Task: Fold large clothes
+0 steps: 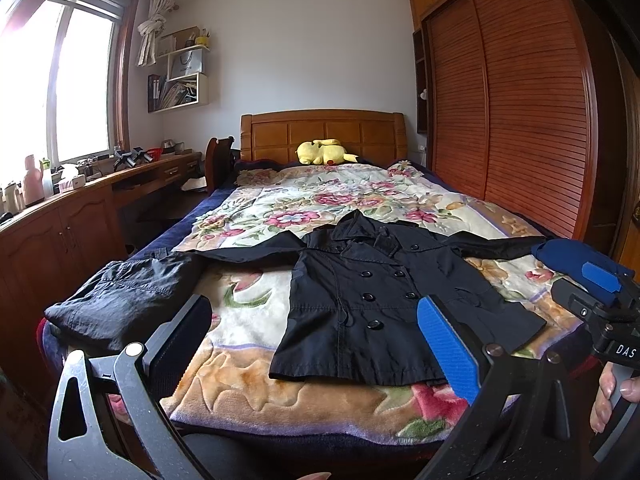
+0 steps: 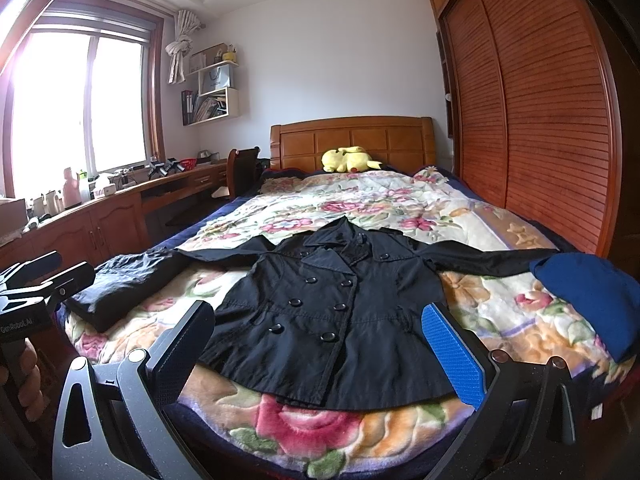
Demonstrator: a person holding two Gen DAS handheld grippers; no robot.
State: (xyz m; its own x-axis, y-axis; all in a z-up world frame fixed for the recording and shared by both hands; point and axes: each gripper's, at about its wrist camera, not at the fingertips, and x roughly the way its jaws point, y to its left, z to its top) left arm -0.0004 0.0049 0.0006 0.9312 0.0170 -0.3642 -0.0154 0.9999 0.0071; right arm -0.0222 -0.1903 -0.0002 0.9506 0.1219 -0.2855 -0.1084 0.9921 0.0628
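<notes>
On the bed: black coat [image 2: 332, 304] lies flat, sleeves spread.
Left gripper [image 1: 320, 344]: released, empty.
Right gripper [image 2: 324, 344]: released, empty.
Risk: slick fabric may bunch if one layer is pinched.

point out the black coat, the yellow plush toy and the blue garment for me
black coat [image 2: 332, 300], right wrist view, on its buttoned front.
yellow plush toy [image 2: 348, 159], right wrist view, on its body by the headboard.
blue garment [image 2: 592, 292], right wrist view, on its top surface.
</notes>
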